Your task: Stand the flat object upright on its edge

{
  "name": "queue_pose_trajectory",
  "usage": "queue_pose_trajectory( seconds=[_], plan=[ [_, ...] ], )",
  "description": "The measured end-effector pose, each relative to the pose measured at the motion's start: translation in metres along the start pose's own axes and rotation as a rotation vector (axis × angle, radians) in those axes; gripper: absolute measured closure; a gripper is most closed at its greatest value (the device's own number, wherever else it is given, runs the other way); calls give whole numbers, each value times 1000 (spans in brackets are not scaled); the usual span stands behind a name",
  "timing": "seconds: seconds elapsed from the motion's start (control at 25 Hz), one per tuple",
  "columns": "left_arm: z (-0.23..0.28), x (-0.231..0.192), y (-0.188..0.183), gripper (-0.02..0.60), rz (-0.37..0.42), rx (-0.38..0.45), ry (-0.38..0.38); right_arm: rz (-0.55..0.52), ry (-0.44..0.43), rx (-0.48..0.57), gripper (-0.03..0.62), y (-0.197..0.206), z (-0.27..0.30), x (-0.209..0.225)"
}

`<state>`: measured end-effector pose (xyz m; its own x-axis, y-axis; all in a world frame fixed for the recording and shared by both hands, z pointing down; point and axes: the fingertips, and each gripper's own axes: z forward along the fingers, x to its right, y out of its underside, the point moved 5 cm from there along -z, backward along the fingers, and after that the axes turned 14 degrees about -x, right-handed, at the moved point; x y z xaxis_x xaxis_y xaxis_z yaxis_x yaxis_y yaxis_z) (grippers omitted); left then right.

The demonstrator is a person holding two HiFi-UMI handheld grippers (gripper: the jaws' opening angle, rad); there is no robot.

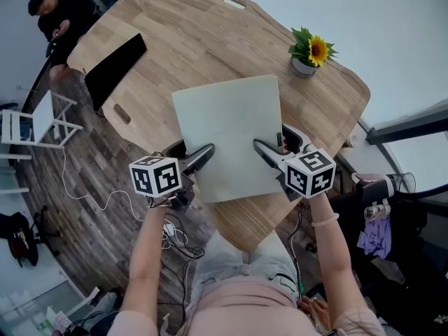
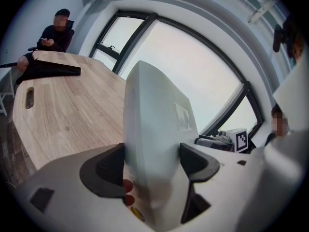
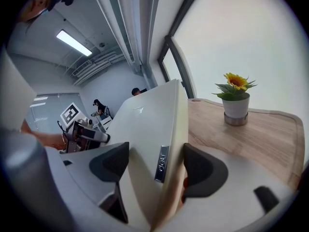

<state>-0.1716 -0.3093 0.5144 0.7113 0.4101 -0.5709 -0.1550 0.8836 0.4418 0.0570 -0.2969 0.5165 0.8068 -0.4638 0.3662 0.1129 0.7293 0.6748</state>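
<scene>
L tool (image 1: 203, 157) & R tool (image 1: 265, 150) each clamped on near edge of white board (image 1: 227, 124), over wood table (image 1: 182, 40); sunflower pot (image 1: 305, 64) beyond.

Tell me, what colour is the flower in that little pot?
The small potted sunflower has yellow petals above green leaves; it shows clearest in the right gripper view.

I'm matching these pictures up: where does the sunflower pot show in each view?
Head view: sunflower pot, upper right, on the table beyond the white board.
Left gripper view: not in it.
Right gripper view: right of centre, on the table.
Shared landmark: the white board, in all three views.
</scene>
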Motion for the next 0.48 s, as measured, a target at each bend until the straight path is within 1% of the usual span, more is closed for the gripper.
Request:
queue_pose_trajectory(
  seconds=[0.48],
  plan=[
    [-14, 14, -9, 254, 86, 66, -37, -72, 36, 77, 243, -11, -13, -9]
  ],
)
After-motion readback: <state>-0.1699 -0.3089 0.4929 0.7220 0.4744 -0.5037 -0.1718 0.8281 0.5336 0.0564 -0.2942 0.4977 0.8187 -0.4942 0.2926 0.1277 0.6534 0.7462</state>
